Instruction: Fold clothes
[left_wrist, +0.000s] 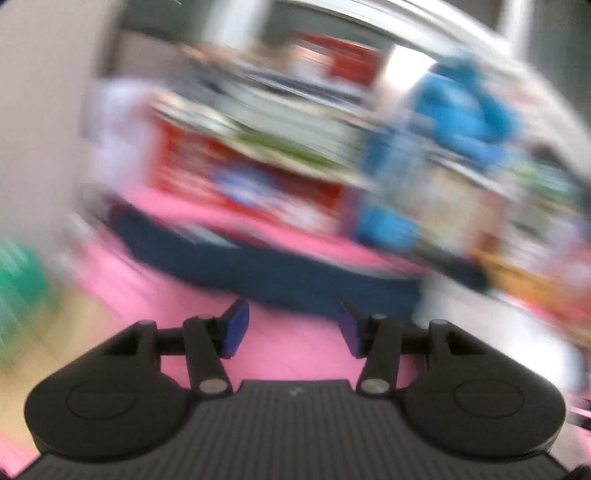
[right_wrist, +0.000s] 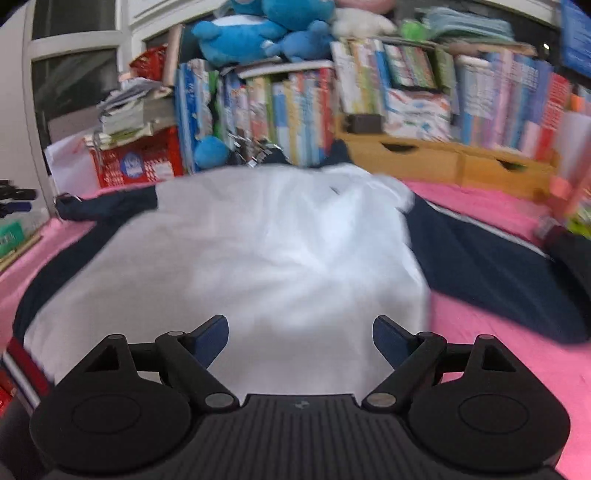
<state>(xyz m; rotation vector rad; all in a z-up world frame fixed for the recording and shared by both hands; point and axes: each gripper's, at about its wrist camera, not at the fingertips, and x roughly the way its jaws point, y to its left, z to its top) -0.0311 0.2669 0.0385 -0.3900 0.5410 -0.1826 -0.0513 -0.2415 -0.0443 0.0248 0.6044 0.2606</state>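
Jacket (right_wrist: 258, 258) lies spread on our pink sheet (right_wrist: 498, 362), navy sleeves (right_wrist: 491, 266) out left and right; no fold shows. Left gripper (left_wrist: 291, 328) and right gripper (right_wrist: 301, 341) gape wide, holding nothing.

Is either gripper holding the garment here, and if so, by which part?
Nothing is held. The left gripper and right gripper are both open with nothing between their fingers; the white and navy garment lies on the pink surface.

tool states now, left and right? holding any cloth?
Left tool: open, nothing between the pads, above the pink sheet; view is motion-blurred.
Right tool: open wide, empty, over the white and navy garment.
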